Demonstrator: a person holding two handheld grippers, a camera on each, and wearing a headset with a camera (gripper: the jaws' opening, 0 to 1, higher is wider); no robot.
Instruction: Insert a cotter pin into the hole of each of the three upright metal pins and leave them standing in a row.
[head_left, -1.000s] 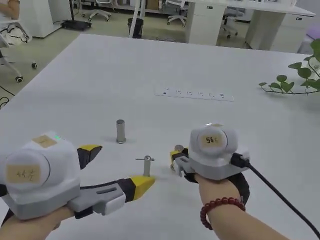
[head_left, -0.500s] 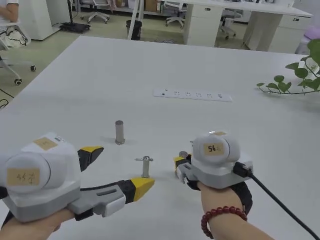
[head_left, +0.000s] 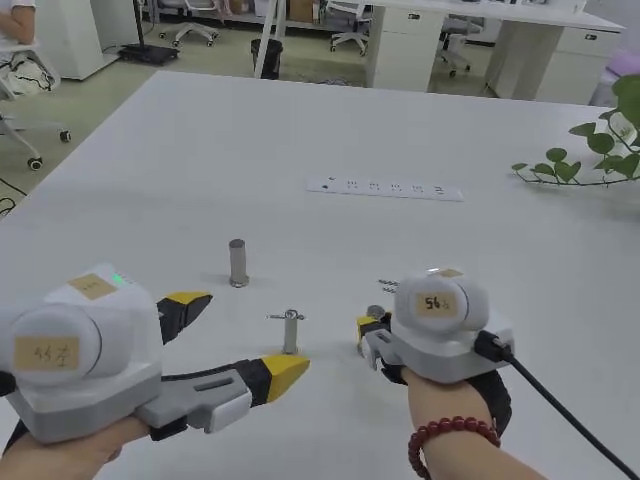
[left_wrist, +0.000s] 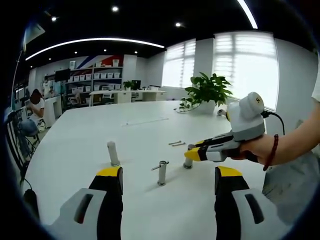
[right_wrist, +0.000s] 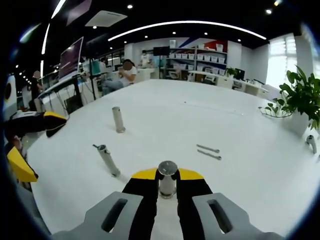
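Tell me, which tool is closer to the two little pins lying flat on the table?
Right. The right tool is just beside the loose cotter pins; the left tool is farther off to their left.

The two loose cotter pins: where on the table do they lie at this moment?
In the right gripper view the cotter pins lie side by side on the table, beyond and right of the metal pin clamped by the right gripper.

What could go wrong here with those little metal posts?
The right gripper is shut on the right post; a tilt could topple it. The left gripper, jaws open, sits close to the middle post, already pinned, so a nudge may knock it over. The loose cotter pins lie flat and thin, likely fiddly to pick up.
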